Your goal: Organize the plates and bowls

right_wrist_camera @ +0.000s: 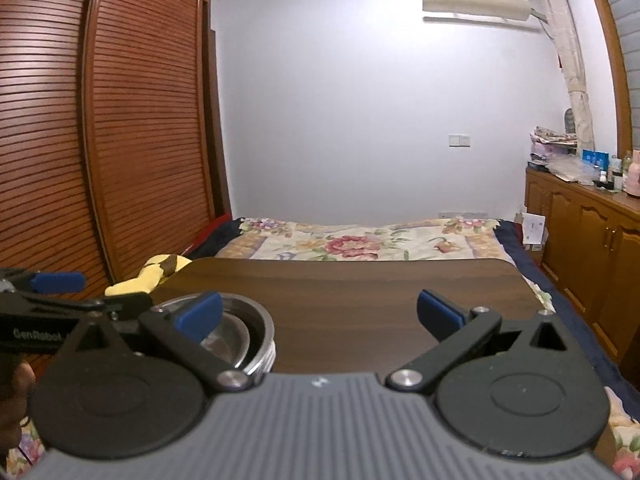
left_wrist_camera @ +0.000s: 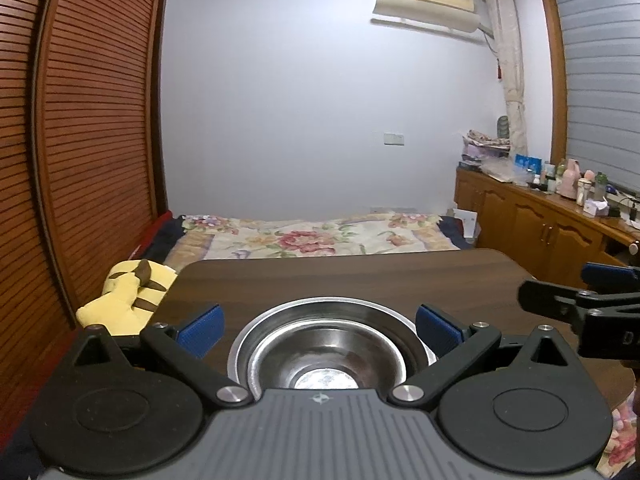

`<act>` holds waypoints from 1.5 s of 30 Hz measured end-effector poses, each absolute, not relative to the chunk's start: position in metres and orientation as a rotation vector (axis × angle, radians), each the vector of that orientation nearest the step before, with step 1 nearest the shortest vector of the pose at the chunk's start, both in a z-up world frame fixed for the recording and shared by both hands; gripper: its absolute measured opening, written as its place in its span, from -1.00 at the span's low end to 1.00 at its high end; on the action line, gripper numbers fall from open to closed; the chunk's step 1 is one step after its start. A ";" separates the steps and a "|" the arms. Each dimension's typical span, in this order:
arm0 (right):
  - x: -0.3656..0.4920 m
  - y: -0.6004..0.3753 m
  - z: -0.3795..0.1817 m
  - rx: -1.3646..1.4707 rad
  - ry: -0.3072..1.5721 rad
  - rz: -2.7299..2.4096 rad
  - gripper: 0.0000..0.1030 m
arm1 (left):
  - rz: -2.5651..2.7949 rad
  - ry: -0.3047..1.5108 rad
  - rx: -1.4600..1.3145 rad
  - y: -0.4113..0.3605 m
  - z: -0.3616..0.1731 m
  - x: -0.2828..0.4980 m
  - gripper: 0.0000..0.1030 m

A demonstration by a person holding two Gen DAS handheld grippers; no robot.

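A stack of nested steel bowls [left_wrist_camera: 332,352] stands on the dark wooden table [left_wrist_camera: 360,276], close to its near edge. My left gripper [left_wrist_camera: 319,330] is open, with a blue pad on each side of the bowls' rim and neither pad pressing on it. At the far right of the left wrist view, my right gripper [left_wrist_camera: 576,284] hovers over the table. In the right wrist view, the right gripper [right_wrist_camera: 319,314] stands open over bare table [right_wrist_camera: 360,288], and the bowls [right_wrist_camera: 240,332] sit behind its left finger. The left gripper [right_wrist_camera: 80,292] shows at the left edge.
A yellow plush toy [left_wrist_camera: 128,296] lies against the table's left edge. Beyond the table is a bed with a floral cover [left_wrist_camera: 312,236]. Louvred wardrobe doors [left_wrist_camera: 100,120] stand on the left, and a wooden cabinet [left_wrist_camera: 540,224] with bottles on the right.
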State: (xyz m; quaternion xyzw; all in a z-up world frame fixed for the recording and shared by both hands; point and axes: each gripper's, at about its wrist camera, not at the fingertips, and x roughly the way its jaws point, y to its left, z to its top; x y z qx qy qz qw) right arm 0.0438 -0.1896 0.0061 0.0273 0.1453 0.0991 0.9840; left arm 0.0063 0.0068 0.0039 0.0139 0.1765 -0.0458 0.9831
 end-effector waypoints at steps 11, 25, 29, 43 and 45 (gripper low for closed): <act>0.034 -0.199 0.001 0.064 0.298 0.178 1.00 | -0.050 0.362 0.047 0.005 -0.003 -0.008 1.00; 0.039 -0.201 -0.023 0.062 0.341 0.149 1.00 | -0.015 0.400 0.049 0.004 -0.031 -0.011 1.00; 0.041 -0.202 -0.026 0.062 0.353 0.141 1.00 | -0.017 0.416 0.049 0.004 -0.038 -0.010 1.00; 0.043 -0.204 -0.024 0.063 0.360 0.139 1.00 | -0.016 0.422 0.042 0.003 -0.041 -0.010 1.00; 0.043 -0.204 -0.025 0.064 0.359 0.140 1.00 | -0.015 0.422 0.042 0.003 -0.041 -0.011 1.00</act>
